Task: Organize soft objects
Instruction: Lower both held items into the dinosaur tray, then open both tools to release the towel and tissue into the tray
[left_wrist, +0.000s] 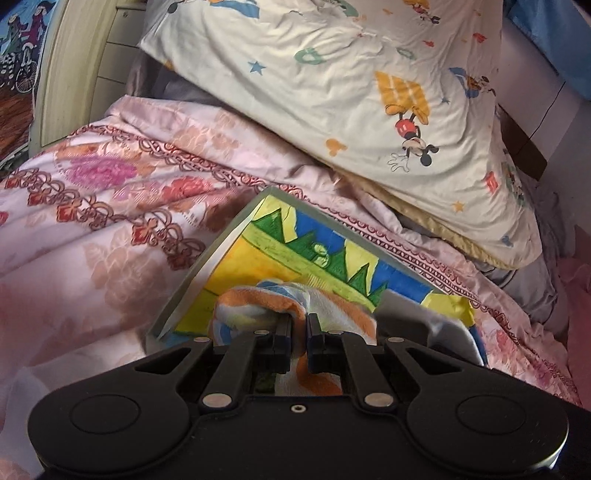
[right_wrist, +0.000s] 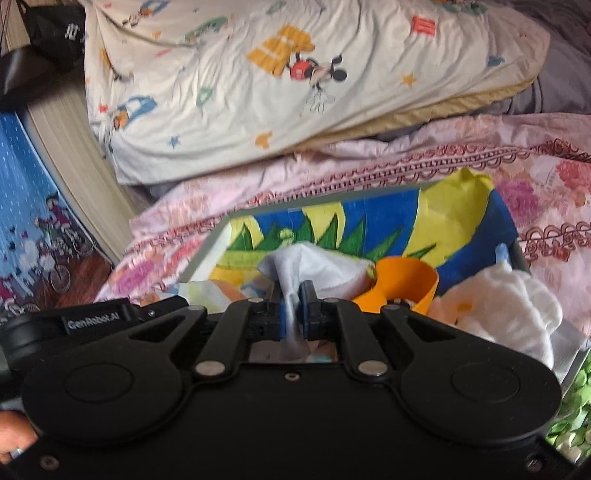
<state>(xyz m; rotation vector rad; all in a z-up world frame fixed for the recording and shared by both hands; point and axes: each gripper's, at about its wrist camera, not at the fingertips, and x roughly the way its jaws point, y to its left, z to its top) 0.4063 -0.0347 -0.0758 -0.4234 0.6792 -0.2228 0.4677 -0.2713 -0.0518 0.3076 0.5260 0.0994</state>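
Observation:
A soft cloth with orange, white and blue print (left_wrist: 258, 306) lies on a colourful board (left_wrist: 295, 258) on the bed. My left gripper (left_wrist: 299, 321) is shut on an orange-edged fold of the cloth. My right gripper (right_wrist: 293, 295) is shut on a pale white-blue part of the same cloth (right_wrist: 314, 266), over the same board (right_wrist: 388, 218). The other gripper's grey body shows at the right in the left wrist view (left_wrist: 424, 325), and at the left in the right wrist view (right_wrist: 92, 317).
An orange plastic cup (right_wrist: 406, 284) and a fluffy white soft item (right_wrist: 517, 306) sit at the board's right end. A Mickey Mouse pillow (left_wrist: 351, 92) rests on the pink patterned quilt (left_wrist: 110, 206) behind. A wooden headboard (left_wrist: 70, 66) stands at the far left.

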